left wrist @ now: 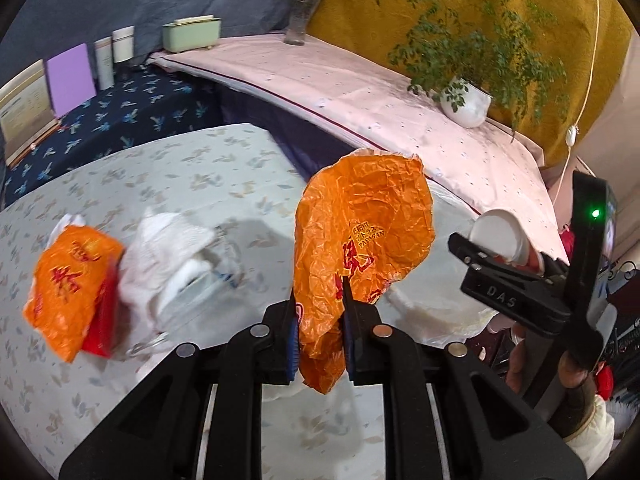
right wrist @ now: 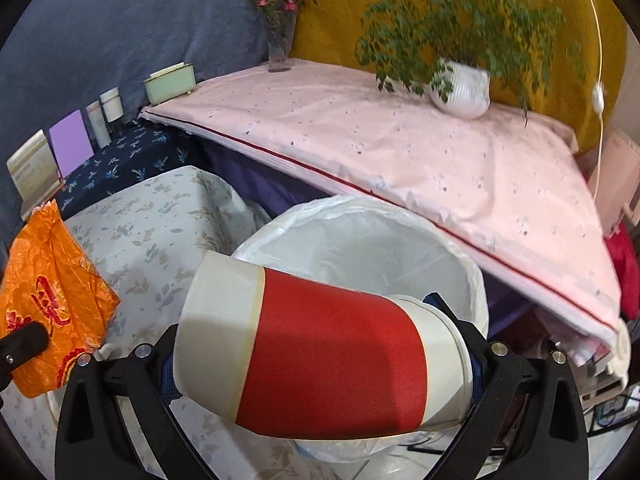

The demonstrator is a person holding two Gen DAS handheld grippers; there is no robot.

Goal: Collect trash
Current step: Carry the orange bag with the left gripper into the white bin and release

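Observation:
My left gripper (left wrist: 320, 316) is shut on a crumpled orange wrapper (left wrist: 360, 240), held above the table's right edge; it also shows at the left of the right wrist view (right wrist: 48, 300). My right gripper (right wrist: 320, 360) is shut on a red and white paper cup (right wrist: 316, 356), lying sideways just over the white-lined trash bin (right wrist: 360, 240). In the left wrist view the right gripper (left wrist: 516, 280) holds the cup (left wrist: 500, 236) at the right. On the table lie another orange wrapper (left wrist: 72, 284) with a red packet and crumpled white tissue (left wrist: 168, 264).
The floral-cloth table (left wrist: 160, 184) is at left. A pink-covered surface (right wrist: 400, 152) behind the bin carries a potted plant (right wrist: 460, 88), a flower vase (right wrist: 280, 52) and a green box (right wrist: 170, 82). Jars and cards stand on a dark blue cloth (left wrist: 120, 112).

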